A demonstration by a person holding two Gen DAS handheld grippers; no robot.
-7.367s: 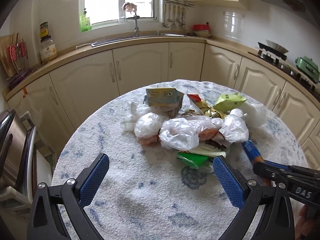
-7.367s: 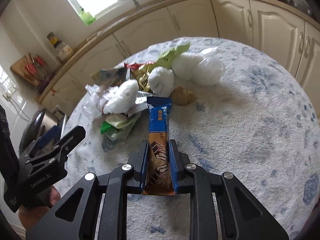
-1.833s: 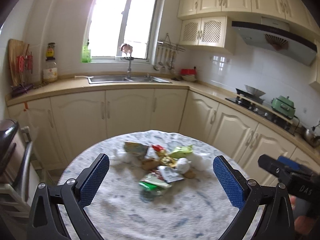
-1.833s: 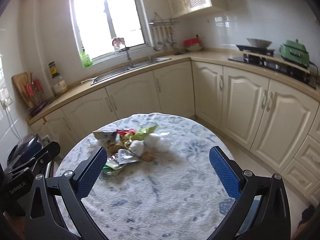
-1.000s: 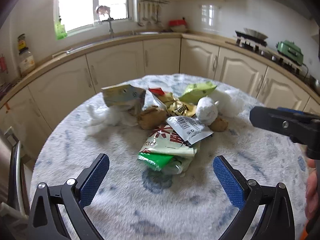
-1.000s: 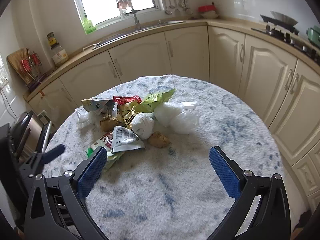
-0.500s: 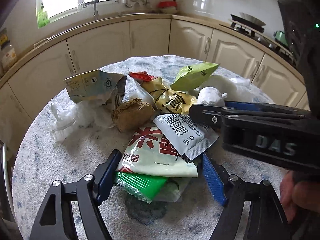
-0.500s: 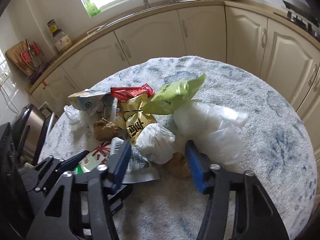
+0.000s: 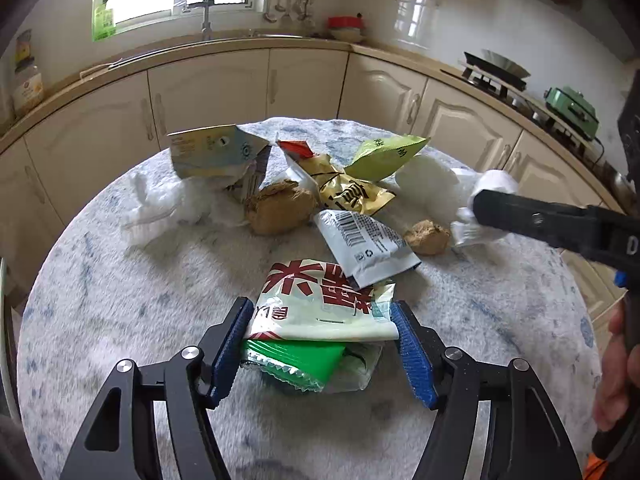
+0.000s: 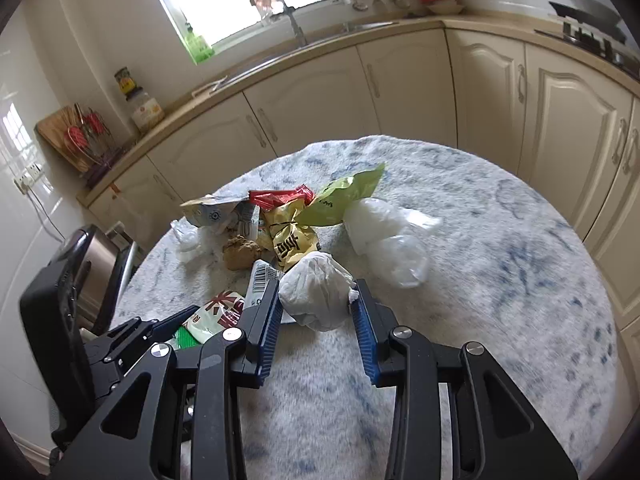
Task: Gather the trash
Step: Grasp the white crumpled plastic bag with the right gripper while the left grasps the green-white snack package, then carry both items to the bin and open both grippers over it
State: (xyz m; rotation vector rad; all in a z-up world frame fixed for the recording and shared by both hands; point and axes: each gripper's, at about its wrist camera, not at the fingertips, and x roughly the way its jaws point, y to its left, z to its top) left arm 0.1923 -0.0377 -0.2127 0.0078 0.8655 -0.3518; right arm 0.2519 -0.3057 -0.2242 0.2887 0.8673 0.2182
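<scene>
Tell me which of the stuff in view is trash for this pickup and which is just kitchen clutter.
Trash on the table:
white wrapper with red characters, between the left gripper's pads
crumpled white bag, between the right gripper's pads
yellow packet
brown paper wad

Just lying about:
green pot
red bowl
jar

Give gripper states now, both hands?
Left gripper: jaws just closing, pads against the snack packets.
Right gripper: jaws just closing, pads against the white bag.
</scene>
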